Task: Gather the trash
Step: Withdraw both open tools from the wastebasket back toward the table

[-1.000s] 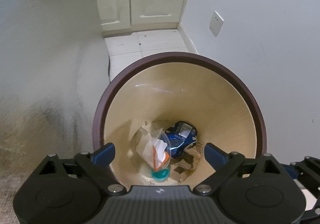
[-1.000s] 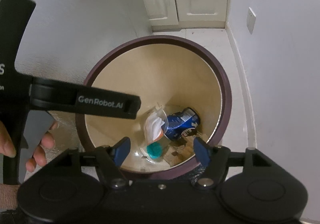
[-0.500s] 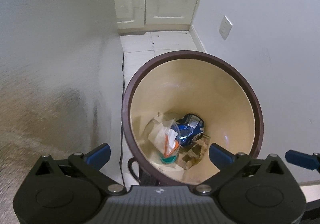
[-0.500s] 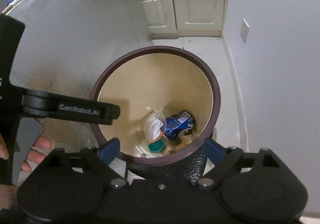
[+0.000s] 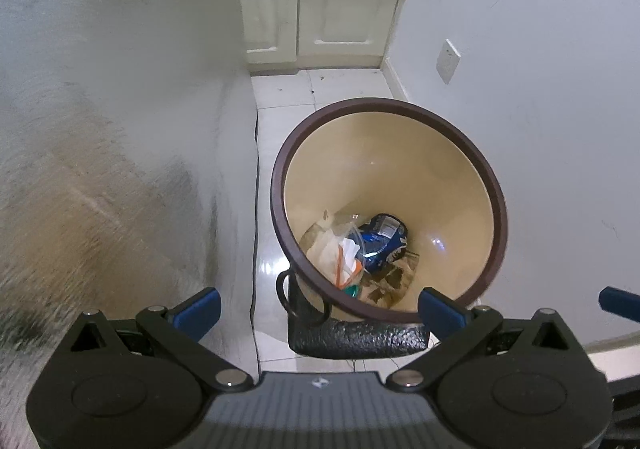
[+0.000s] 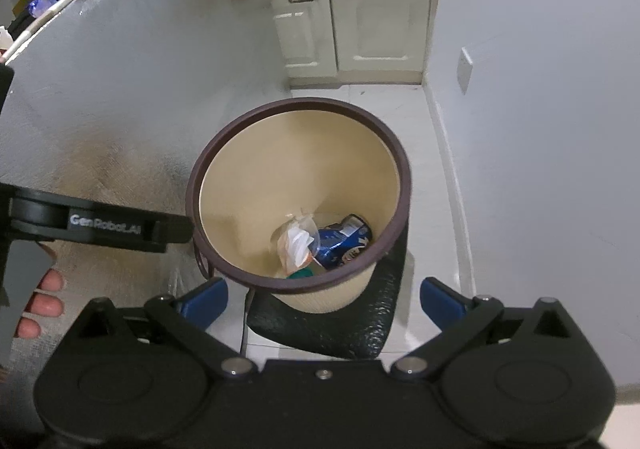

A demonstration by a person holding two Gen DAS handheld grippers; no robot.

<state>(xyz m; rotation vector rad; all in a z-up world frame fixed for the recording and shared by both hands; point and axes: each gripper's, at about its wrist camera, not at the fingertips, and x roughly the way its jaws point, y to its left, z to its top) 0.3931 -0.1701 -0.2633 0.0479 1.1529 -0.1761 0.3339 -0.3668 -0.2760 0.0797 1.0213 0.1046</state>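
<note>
A round bin with a dark brown rim (image 5: 494,193) and cream inside stands on the floor; it also shows in the right wrist view (image 6: 404,173). At its bottom lie a crushed blue can (image 5: 380,241) (image 6: 344,243), a clear bag with white paper (image 5: 340,249) (image 6: 298,241), a teal lid (image 6: 302,273) and brown scraps (image 5: 394,281). My left gripper (image 5: 320,311) is open and empty, above and in front of the bin. My right gripper (image 6: 324,299) is open and empty, above the bin's near side.
A silvery grey panel (image 5: 112,129) rises on the left. Cream cabinets (image 5: 320,13) stand at the back. A white wall with a socket (image 5: 448,61) is on the right. A black cushioned object (image 5: 356,337) sits at the bin's base. The left gripper's body (image 6: 100,229) shows in the right wrist view.
Both grippers have pulled back and up from the bin, which looks smaller and farther. Both stay open and empty. The trash in the bin has not moved.
</note>
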